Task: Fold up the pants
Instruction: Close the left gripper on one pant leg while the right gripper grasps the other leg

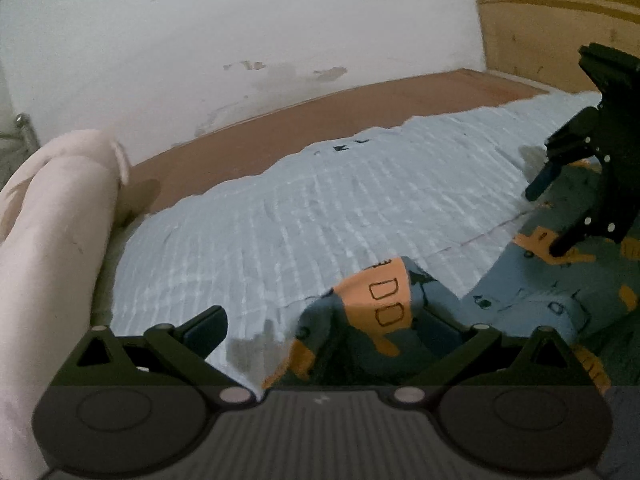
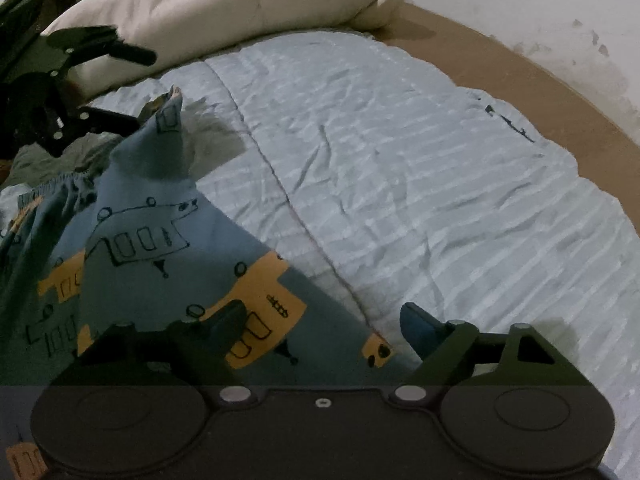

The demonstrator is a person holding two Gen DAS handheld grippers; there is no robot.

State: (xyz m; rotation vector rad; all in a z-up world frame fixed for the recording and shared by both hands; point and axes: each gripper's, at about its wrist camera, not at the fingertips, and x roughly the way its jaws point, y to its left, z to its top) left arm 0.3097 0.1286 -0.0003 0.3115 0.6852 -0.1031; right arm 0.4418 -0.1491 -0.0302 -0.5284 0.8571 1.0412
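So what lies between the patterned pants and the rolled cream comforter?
Only wrinkled light-blue quilted bedspread between blue-and-orange printed pants and rolled cream comforter, in the right wrist view.

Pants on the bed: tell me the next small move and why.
Probably close the left gripper on the bunched pants edge lying between its spread fingers. The right gripper is open too, with cloth at its left finger, so neither holds the fabric on the blue bedsheet yet; a fold needs a grip first.

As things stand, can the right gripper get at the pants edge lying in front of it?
Probably yes: the right gripper is open, and the pants edge already lies between its fingers on the blue quilt, with nothing in the way.
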